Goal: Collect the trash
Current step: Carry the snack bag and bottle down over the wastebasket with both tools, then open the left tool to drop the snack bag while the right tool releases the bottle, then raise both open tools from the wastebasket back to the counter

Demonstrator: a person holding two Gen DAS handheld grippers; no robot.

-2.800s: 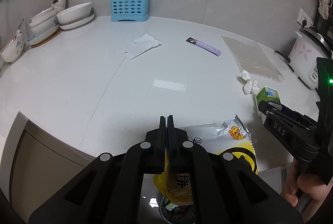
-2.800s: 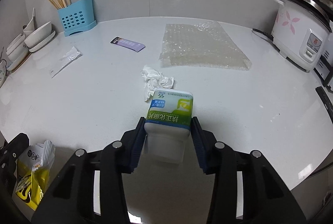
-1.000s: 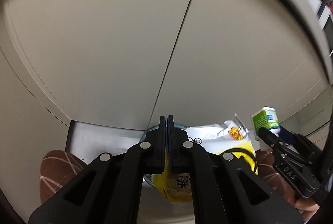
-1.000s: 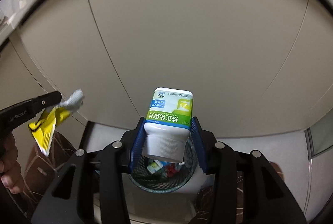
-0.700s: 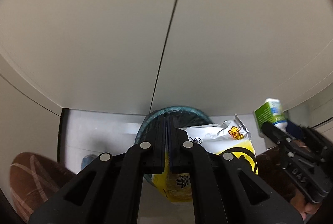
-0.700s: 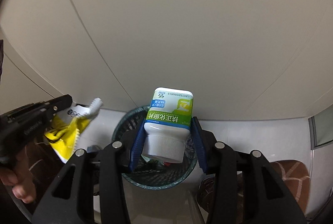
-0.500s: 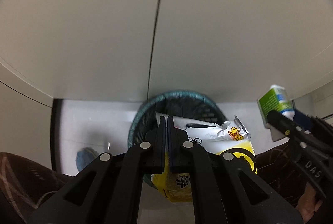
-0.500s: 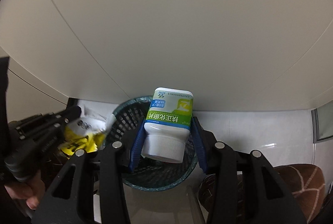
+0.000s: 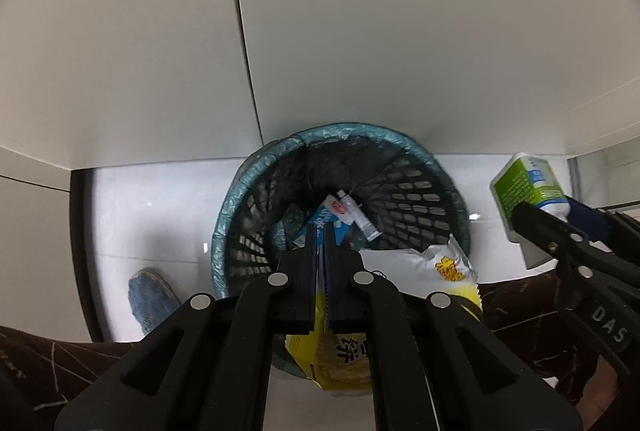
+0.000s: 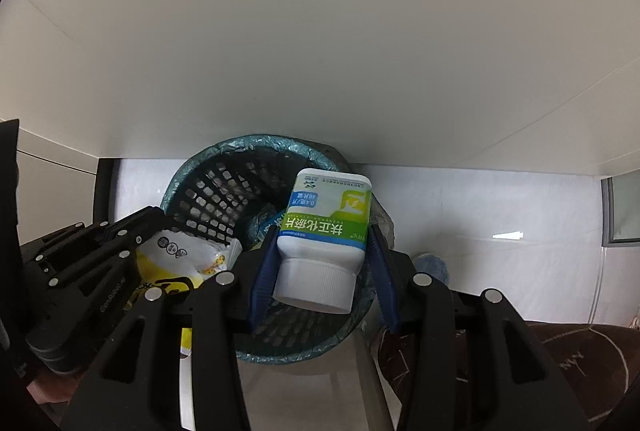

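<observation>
My left gripper [image 9: 319, 231] is shut on a yellow and white snack bag [image 9: 416, 267] and holds it over the near rim of a dark mesh trash basket [image 9: 416, 191] lined with a teal bag. The basket holds several wrappers and a small tube [image 9: 358, 215]. My right gripper [image 10: 326, 235] is shut on a white pill bottle [image 10: 326, 219] with a green and blue label, cap toward the camera, above the basket [image 10: 208, 199]. The bottle [image 9: 528, 187] shows at the right in the left wrist view. The snack bag [image 10: 176, 255] and left gripper [image 10: 156, 215] show at the left in the right wrist view.
Beige cabinet doors [image 9: 360, 31] rise behind the basket, which stands on a white floor [image 9: 140, 199]. A blue slipper [image 9: 148, 295] lies left of the basket. The person's dark patterned trousers [image 9: 48, 359] fill the lower corners.
Both grippers have come down from the countertop to the basket by the cabinet. In the last half second both moved closer over the basket's opening, still gripping the bag and the bottle.
</observation>
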